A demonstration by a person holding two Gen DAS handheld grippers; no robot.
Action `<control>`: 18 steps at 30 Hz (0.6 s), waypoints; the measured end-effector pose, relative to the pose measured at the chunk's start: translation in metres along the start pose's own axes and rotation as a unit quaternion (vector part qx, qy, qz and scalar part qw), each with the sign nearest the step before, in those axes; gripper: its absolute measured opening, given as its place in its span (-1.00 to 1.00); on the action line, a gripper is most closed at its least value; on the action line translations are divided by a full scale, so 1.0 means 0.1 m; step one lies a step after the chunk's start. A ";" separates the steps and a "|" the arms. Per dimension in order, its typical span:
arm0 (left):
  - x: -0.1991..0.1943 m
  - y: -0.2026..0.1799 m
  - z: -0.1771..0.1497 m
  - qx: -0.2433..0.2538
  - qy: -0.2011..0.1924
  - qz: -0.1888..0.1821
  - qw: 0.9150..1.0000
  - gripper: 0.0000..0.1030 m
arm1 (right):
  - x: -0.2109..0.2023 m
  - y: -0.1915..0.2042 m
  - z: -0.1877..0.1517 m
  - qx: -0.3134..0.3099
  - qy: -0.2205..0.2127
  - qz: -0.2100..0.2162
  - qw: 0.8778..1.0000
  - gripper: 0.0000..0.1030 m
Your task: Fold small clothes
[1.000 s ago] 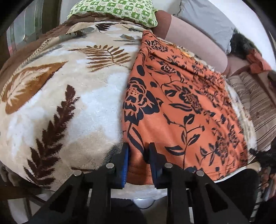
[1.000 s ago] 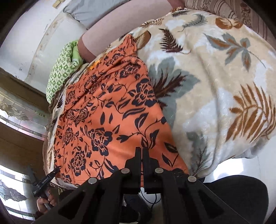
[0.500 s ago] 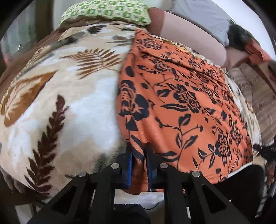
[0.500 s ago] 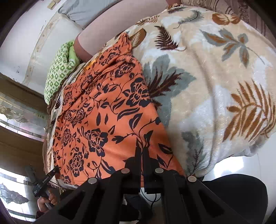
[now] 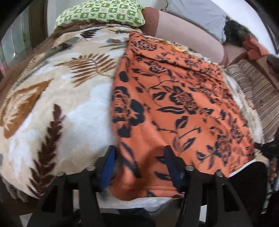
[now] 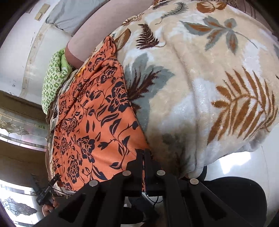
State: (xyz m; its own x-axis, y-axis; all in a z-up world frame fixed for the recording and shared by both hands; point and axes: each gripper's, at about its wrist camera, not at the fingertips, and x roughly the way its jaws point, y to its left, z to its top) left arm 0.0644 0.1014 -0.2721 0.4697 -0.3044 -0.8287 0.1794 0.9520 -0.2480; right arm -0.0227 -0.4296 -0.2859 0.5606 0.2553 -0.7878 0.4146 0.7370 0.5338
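One orange garment with a black flower print (image 5: 181,108) lies spread flat on a cream fleece blanket with leaf patterns (image 5: 52,104), running from the lower middle of the left wrist view up toward the upper middle, its near hem hanging over the blanket's front edge. The left gripper (image 5: 139,167) sits at the bottom of that view with its jaws parted, having just been opening; the near left corner of the garment lies between the two blue-padded fingers (image 5: 107,167), and the pads do not press on it. The right wrist view shows the same garment (image 6: 94,125) in the left half of the frame and the blanket (image 6: 200,87) filling the right half; there the right gripper (image 6: 144,157) at the lower middle has its jaws closed together on the garment's near right corner, a thin strip of orange cloth showing between the black fingers. Only the left wrist view takes in a striped brown cushion (image 5: 256,90) at the right edge and a dark furry item with a rust-coloured cloth at the upper right. Only the right wrist view shows the pale wall at the upper left, patterned glass panels at the lower left, and the other gripper small at the lower left edge. Both views share one green-and-white checked pillow (image 5: 101,12) and one long pinkish bolster (image 5: 188,33) behind the garment.
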 end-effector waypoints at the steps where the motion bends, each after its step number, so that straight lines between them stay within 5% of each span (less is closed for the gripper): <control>1: 0.01 -0.02 0.00 0.002 0.002 -0.004 1.000 -0.50 | 0.00 -0.01 0.00 0.002 0.001 0.003 1.000 -0.95; 4: 0.05 -0.07 0.00 0.027 0.008 0.017 0.999 -0.76 | 0.02 -0.04 0.00 0.006 0.004 0.009 1.000 -0.95; 8: 0.04 0.02 0.01 0.011 0.012 -0.004 1.000 -0.78 | -0.03 -0.11 0.00 0.020 -0.003 0.038 0.999 -0.95; 12: 0.09 0.04 0.02 0.012 0.032 -0.001 0.999 -0.21 | -0.12 -0.09 0.04 0.011 -0.015 0.050 0.999 -0.95; 18: 0.08 -0.01 0.01 0.017 0.025 -0.009 1.000 -0.31 | -0.15 -0.08 0.05 0.004 -0.010 0.046 0.999 -0.94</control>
State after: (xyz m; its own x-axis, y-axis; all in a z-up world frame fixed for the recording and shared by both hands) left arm 0.0694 0.0976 -0.2781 0.4232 -0.3178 -0.8485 0.2168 0.9448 -0.2457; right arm -0.0308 -0.4419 -0.2770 0.6107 0.3087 -0.7292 0.3671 0.7056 0.6061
